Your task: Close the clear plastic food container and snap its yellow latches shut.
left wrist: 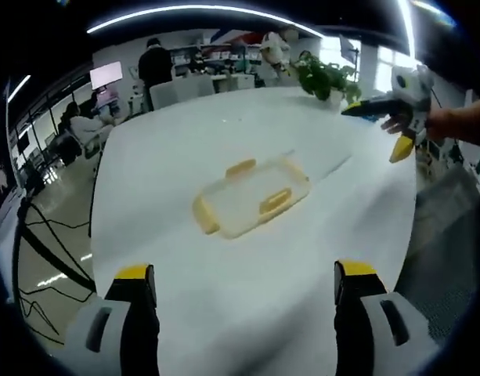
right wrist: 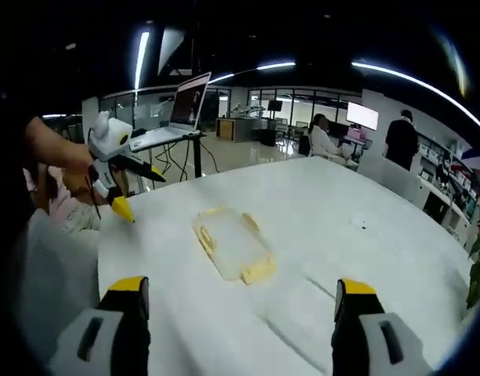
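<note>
In the left gripper view, people [left wrist: 83, 125] are sitting and standing at desks along the far left edge of the room. The left gripper [left wrist: 246, 274] is rising from the bottom of the view with its yellow-tipped jaws standing wide apart, gripping nothing. The white table [left wrist: 185, 157] is lying beneath them. The clear plastic food container [left wrist: 251, 196] is resting flat near the middle of the table, well ahead of the jaws and untouched. Its yellow latches [left wrist: 275, 201] are showing along its sides; whether they are snapped down cannot be told. A potted plant [left wrist: 326, 78] is standing at the table's far right corner. The right gripper [left wrist: 384, 129] is hanging in a hand above the table's right edge, well apart from the container.

In the right gripper view, the left gripper [right wrist: 134, 192] is hovering in a hand over the table's left edge. A laptop [right wrist: 177, 110] is sitting open on a stand behind it. The container [right wrist: 233, 243] is lying between the two tools. The right gripper [right wrist: 241, 294] is holding its jaws spread wide over bare table [right wrist: 365, 204], clasping nothing.
</note>
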